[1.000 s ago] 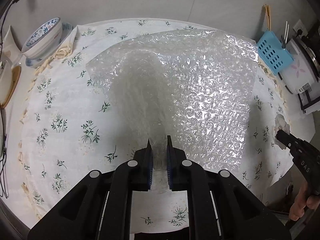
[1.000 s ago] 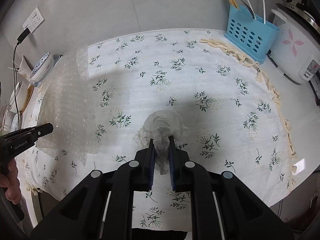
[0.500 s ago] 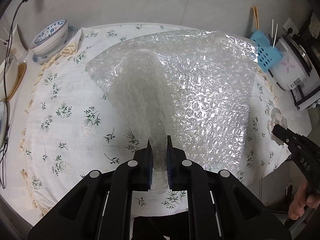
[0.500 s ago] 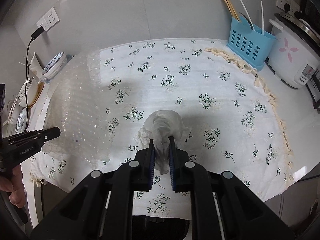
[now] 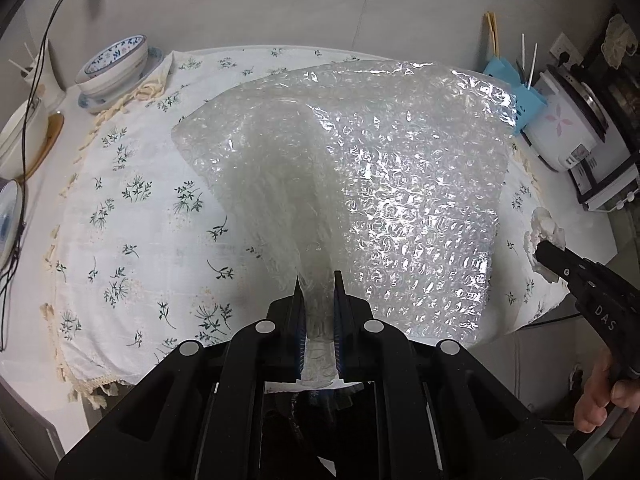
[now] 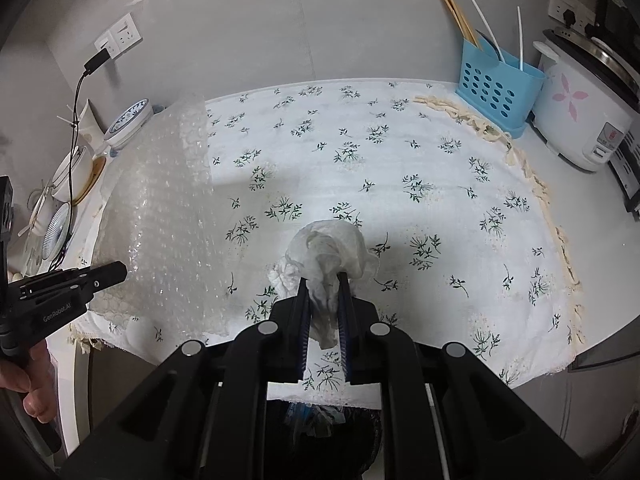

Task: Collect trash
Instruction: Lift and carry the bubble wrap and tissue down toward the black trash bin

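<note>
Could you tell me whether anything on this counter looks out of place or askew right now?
Only the tablecloth: its fringed edge is bunched up beside the blue caddy. The bubble wrap and crumpled tissue are trash held off the counter in the grippers.

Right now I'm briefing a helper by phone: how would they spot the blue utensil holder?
Find the floral tablecloth on the counter. At its far right corner, beside the white rice cooker, stands the blue utensil holder, the only blue perforated box, with chopsticks poking out.

tablecloth [image 6: 400,152] middle lies open (rice cooker [image 6: 580,120] crowds right).
</note>
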Motion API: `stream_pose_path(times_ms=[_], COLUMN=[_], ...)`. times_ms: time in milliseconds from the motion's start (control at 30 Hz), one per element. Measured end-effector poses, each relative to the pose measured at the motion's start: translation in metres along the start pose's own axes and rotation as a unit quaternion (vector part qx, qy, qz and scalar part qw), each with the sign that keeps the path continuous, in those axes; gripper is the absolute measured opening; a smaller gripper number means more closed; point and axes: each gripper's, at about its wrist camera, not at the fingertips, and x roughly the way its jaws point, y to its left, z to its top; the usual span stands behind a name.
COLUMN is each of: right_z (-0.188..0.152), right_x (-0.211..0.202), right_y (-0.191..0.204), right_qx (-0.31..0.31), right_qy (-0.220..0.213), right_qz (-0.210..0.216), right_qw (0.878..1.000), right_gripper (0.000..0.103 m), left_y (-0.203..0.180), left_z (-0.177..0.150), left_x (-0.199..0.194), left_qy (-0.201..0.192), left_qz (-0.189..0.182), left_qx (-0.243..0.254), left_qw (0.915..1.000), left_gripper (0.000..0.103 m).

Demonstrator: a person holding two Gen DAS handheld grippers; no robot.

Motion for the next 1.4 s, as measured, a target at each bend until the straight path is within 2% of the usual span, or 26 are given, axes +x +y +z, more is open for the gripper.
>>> stream_pose_path(times_ms=[567, 1033, 1400], right_z=[-0.060, -0.117, -0.163], right_x=[-0.029, -0.037, -0.032], right_y=[0.003, -0.003, -0.005], right_qx=[-0.004, -0.013, -0.031], right_qy=[0.008, 0.030, 0.057], right_qz=[0.009, 0.014, 0.034], right_qw=[1.000, 0.999, 0.997], right_gripper=[0.011, 0.011, 0.011], left_y=[-0.007, -0.004, -0.008], left_z=[-0.073, -0.138, -0.186], left_x=[-0.015, -0.006, 0.008], left_qy=[0.013, 0.042, 0.069], left_qz=[-0.008, 0.010, 0.024], left_qx=[-0.001, -0.006, -0.001], left_qw=[0.9999, 0.9991, 0.9974], left_gripper=[0.010, 0.010, 0.010])
